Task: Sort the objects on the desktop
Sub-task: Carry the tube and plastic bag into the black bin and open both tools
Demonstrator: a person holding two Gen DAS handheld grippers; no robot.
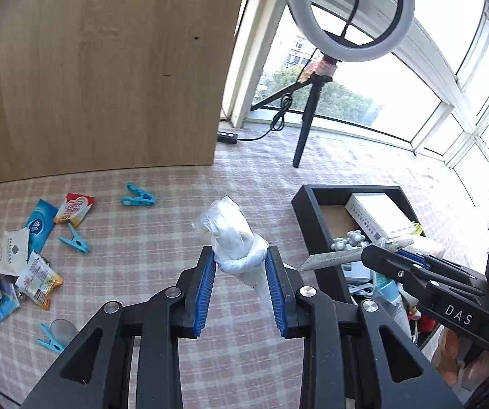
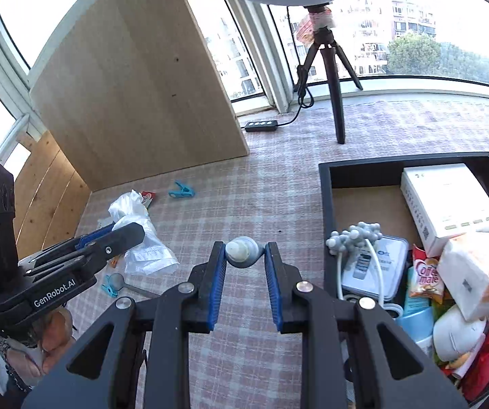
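A: State the load in the left gripper (image 1: 241, 259).

B: A knotted clear plastic bag (image 1: 232, 238) with pale contents. The jaws are clenched on it at the knot, near the fingertips. The puffed top stands above and beyond the jaws; a thin tail hangs down between the blue pads (image 1: 205, 289). Judged light, soft and slippery. The knot is the firmest place to hold; film alone would likely slide out.

A: What lies to the left of those jaws?

B: Loose items on the checked tablecloth (image 1: 162, 225): a heap of sachets (image 1: 36, 269) and blue clothes pegs (image 1: 137, 197), all well apart from the jaws and below them.

A: And to the right?

B: The black box (image 1: 316, 235), already holding a white carton and other goods. The right gripper reaches over it in the left wrist view.

A: State the load in the right gripper (image 2: 244, 255).

B: A small grey tube (image 2: 244, 255), cap end facing the camera. The jaws grip it across the body, right at the fingertips; the rest of the gap behind it is empty. Judged light, with a rounded, smooth wall that could roll or squeeze out of so shallow a hold.

A: Position of the box relative to these jaws?

B: Just to the right and lower; its near-left corner is bare.
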